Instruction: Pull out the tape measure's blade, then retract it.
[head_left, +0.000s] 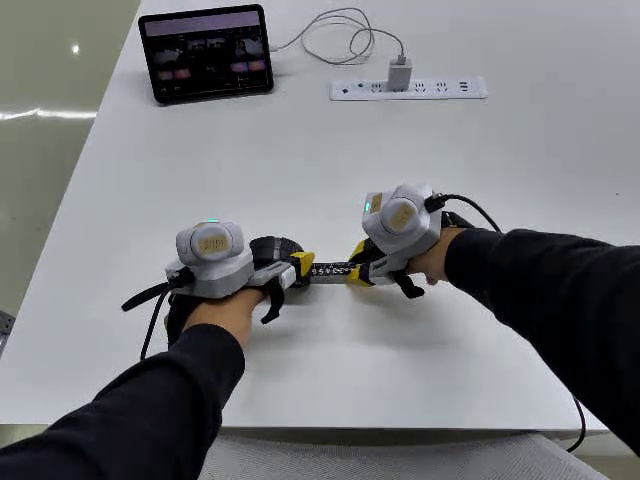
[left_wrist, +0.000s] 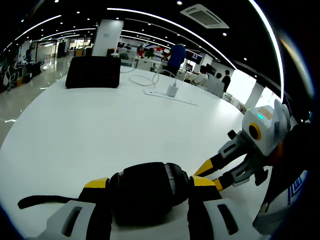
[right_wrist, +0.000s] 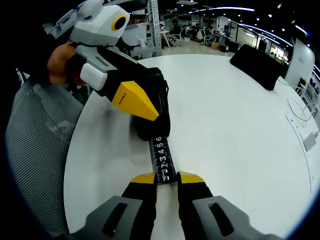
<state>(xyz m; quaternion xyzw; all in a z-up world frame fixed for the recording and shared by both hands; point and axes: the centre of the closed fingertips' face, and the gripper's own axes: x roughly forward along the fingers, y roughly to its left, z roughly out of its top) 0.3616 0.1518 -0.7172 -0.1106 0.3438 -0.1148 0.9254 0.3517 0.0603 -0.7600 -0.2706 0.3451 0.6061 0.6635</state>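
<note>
A black tape measure (head_left: 274, 250) rests on the white table (head_left: 300, 160). My left gripper (left_wrist: 149, 183) is shut on its case (left_wrist: 145, 192), with yellow-tipped fingers on either side. A short length of dark blade (right_wrist: 160, 158) with white numbers sticks out of the case (right_wrist: 152, 107). My right gripper (right_wrist: 163, 178) is shut on the blade's end. In the head view the blade (head_left: 330, 269) bridges the small gap between the left gripper (head_left: 293, 270) and the right gripper (head_left: 355, 270). The right gripper (left_wrist: 212, 172) also enters the left gripper view from the right.
A dark tablet (head_left: 207, 52) stands at the back left. A white power strip (head_left: 408, 89) with a charger and looped cable (head_left: 340, 35) lies at the back right. The table's near edge (head_left: 300, 425) runs just below my arms.
</note>
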